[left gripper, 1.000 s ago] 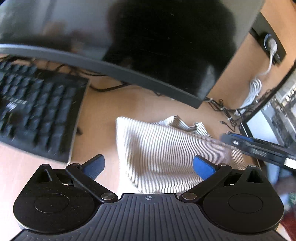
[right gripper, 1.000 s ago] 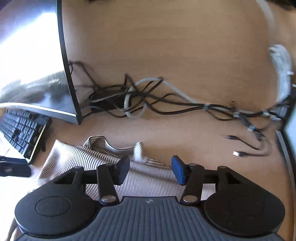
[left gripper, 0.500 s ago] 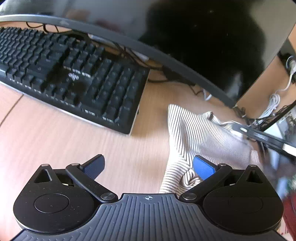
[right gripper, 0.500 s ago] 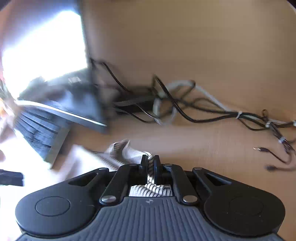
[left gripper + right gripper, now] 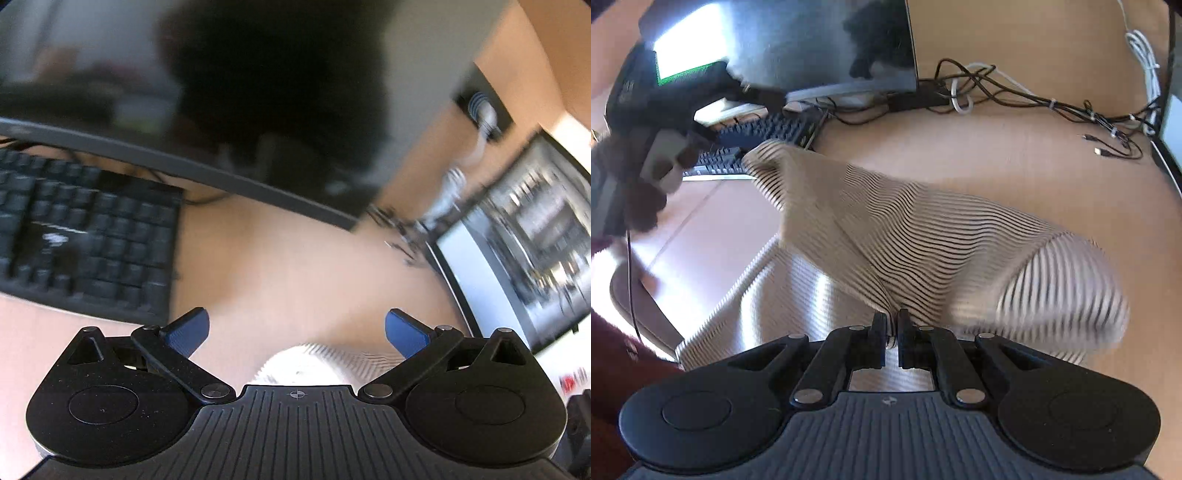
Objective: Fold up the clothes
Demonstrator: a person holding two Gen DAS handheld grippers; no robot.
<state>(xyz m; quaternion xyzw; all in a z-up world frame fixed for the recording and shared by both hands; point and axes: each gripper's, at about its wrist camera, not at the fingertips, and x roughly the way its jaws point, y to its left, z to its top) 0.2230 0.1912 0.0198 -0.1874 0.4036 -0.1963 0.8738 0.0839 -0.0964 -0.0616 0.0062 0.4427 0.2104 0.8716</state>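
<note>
A cream garment with thin dark stripes (image 5: 923, 236) is pulled up off the wooden desk (image 5: 1015, 166). A fold of it is pinched between the fingers of my right gripper (image 5: 892, 326), which is shut. The cloth stretches from there toward the keyboard, and its right part is blurred. In the left wrist view my left gripper (image 5: 295, 332) stands open over bare desk with nothing between its blue pads (image 5: 188, 332). Only a small hump of the striped garment (image 5: 317, 362) shows below them. The body of the left tool (image 5: 657, 110) appears blurred at the far left of the right wrist view.
A black keyboard (image 5: 85, 243) lies left, under a dark monitor (image 5: 258, 92). A second lit screen (image 5: 524, 251) stands at the right. Tangled cables (image 5: 1034, 99) run along the desk's back. A red sleeve (image 5: 613, 376) shows at the near left.
My right gripper shut on the garment's edge and dragged it away from the cables, lifting the cloth. The left view swung, and the garment slid down to just under the open left jaws.
</note>
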